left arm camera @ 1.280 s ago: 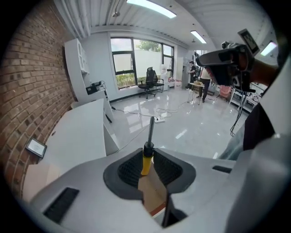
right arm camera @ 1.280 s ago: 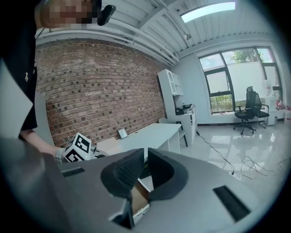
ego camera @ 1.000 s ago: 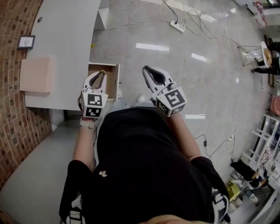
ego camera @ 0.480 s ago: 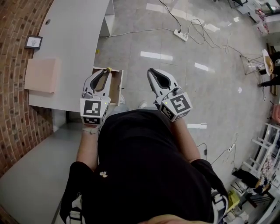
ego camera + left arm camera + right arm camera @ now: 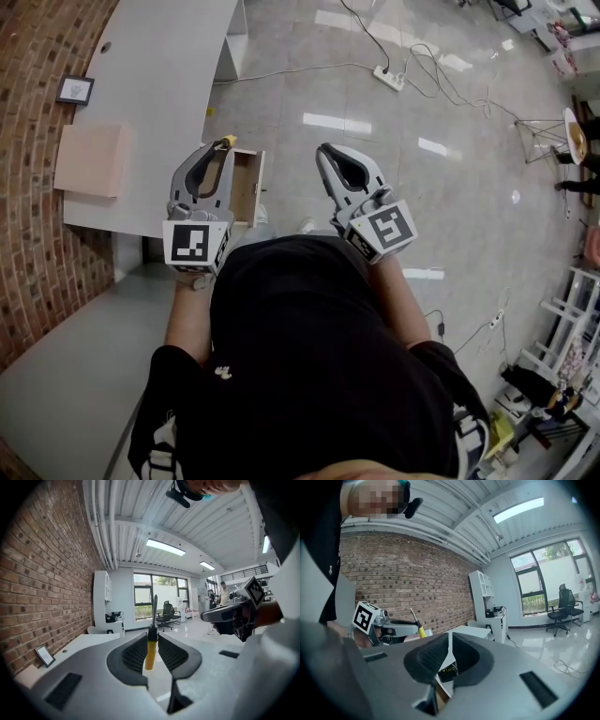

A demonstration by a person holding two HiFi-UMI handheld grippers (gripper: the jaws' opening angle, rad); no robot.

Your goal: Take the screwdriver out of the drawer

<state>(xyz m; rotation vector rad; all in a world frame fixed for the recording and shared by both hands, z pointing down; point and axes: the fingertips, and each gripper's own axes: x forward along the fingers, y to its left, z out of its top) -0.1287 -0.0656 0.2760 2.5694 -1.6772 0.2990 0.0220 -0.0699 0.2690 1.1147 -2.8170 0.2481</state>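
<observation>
The left gripper (image 5: 211, 155) has the screwdriver (image 5: 151, 637), and it's clear of the drawer (image 5: 246, 187), which stands open below at the edge of the worktop (image 5: 159, 84). In the left gripper view the ribbed fingers (image 5: 133, 656) are clamped on the yellow handle, one pad on each side. The dark collar and thin metal shaft stand straight out past the tips. The butt of the handle sits down between the pads, and the grip looks roughly centred.

It should handle as a light, stiff tool. The handle looks smooth plastic, so I'd judge it could pivot or slide if the squeeze eases. The handle is the right place to hold it, being thicker than the shaft, and the ribbed pads help.

The right gripper (image 5: 336, 155) hangs beside it, apart from the tool, with its fingers (image 5: 431, 656) drawn together on nothing. From its view the screwdriver (image 5: 418, 626) shows off to the left, tilted in the other gripper.
</observation>
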